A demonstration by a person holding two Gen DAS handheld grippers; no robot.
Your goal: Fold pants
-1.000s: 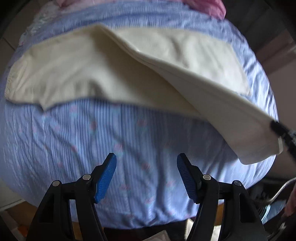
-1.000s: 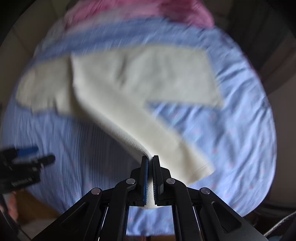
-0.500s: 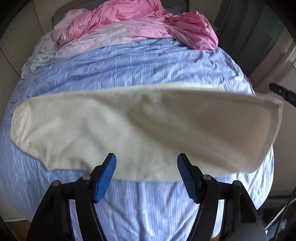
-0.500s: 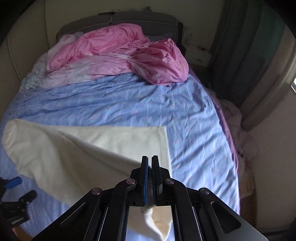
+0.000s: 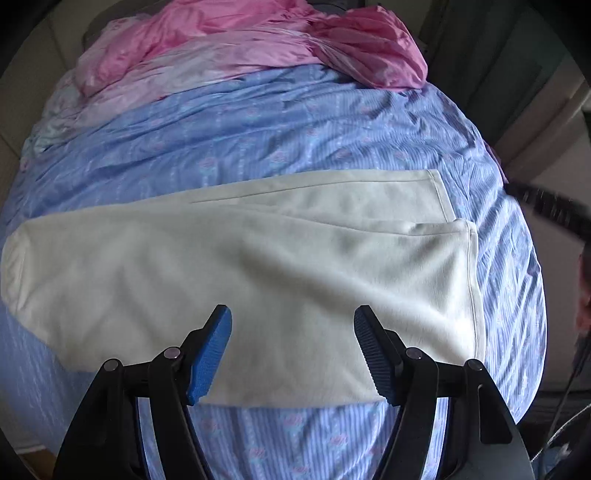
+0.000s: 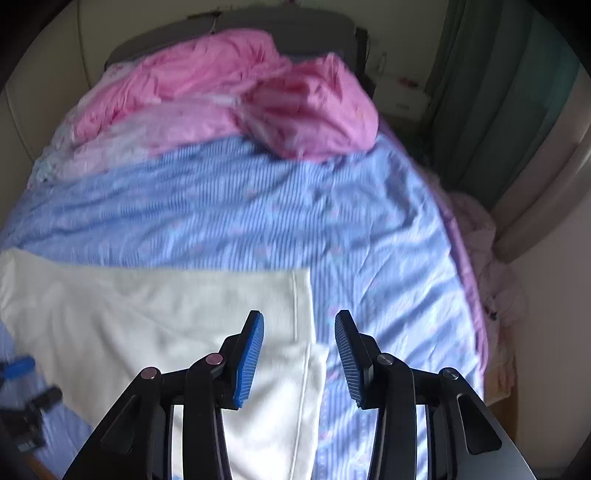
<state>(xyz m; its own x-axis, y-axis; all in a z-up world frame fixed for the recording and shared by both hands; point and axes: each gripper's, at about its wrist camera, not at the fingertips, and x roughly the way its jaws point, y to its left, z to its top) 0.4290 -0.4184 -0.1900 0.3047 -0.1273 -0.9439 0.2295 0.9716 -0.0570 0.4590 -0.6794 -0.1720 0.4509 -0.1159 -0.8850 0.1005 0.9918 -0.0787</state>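
Note:
Cream pants (image 5: 258, 266) lie flat across the blue striped bed cover (image 5: 280, 122), one leg folded over the other, hems at the right. My left gripper (image 5: 292, 328) is open and empty just above the pants' near edge. My right gripper (image 6: 299, 332) is open and empty over the hem end of the pants (image 6: 159, 325). The right gripper's tip (image 5: 546, 206) shows blurred at the right edge of the left wrist view. The left gripper (image 6: 22, 387) shows at the lower left of the right wrist view.
A crumpled pink duvet (image 6: 236, 92) is heaped at the head of the bed. A dark headboard (image 6: 295, 29) stands behind it. A green curtain (image 6: 509, 92) and a pale cloth pile (image 6: 491, 266) are to the right of the bed.
My right gripper carried the upper leg across, laid it over the other leg and opened, letting the cloth go. The left gripper stayed open.

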